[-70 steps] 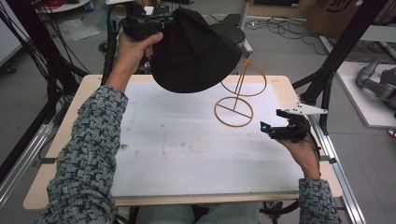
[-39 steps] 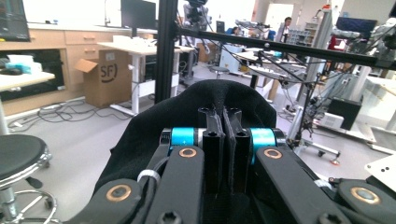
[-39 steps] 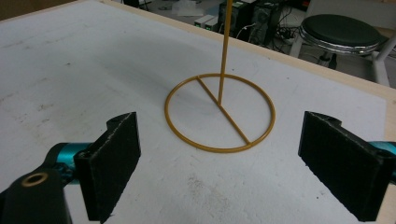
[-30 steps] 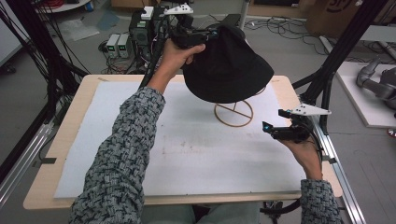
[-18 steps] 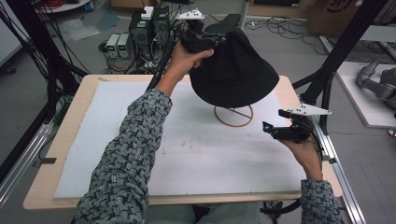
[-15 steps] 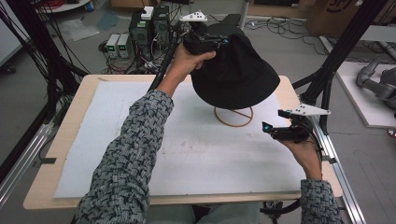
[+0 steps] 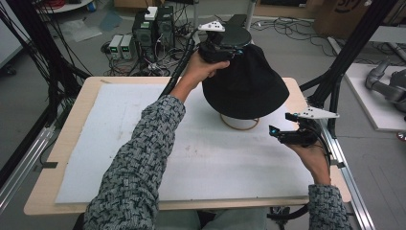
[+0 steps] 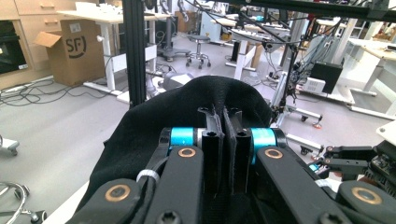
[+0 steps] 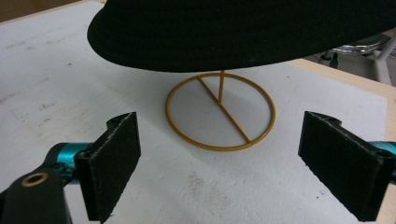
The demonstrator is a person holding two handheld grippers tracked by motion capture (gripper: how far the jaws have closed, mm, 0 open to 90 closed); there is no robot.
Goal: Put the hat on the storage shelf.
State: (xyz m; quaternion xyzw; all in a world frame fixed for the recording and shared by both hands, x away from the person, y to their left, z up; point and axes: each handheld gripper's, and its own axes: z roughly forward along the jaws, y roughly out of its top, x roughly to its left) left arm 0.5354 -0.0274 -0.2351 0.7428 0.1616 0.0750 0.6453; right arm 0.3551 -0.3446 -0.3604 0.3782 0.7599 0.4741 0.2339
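Observation:
A black brimmed hat (image 7: 244, 86) hangs over a gold wire stand, whose ring base (image 7: 239, 123) rests on the white mat. My left gripper (image 7: 225, 48) is shut on the hat's crown (image 8: 205, 107), pinching the fabric between its jaws at the top. In the right gripper view the brim (image 9: 243, 42) floats just above the ring base (image 9: 219, 114), and the thin upright rod (image 9: 221, 84) runs up inside the hat. My right gripper (image 7: 277, 134) stands open, low over the mat, right of the stand and pointing at it; its pads (image 9: 116, 163) hold nothing.
The white mat (image 7: 143, 143) covers a wooden table (image 7: 72, 143). Black frame posts (image 7: 335, 81) rise at the table's right edge. Power boxes and cables (image 7: 143, 33) lie on the floor behind the table. Other benches and a cardboard box (image 8: 74, 51) stand in the room.
My left gripper carried the hat to the right and down, from beside the stand to over it. The stand's upper loop is now hidden inside the hat. The right gripper stayed put.

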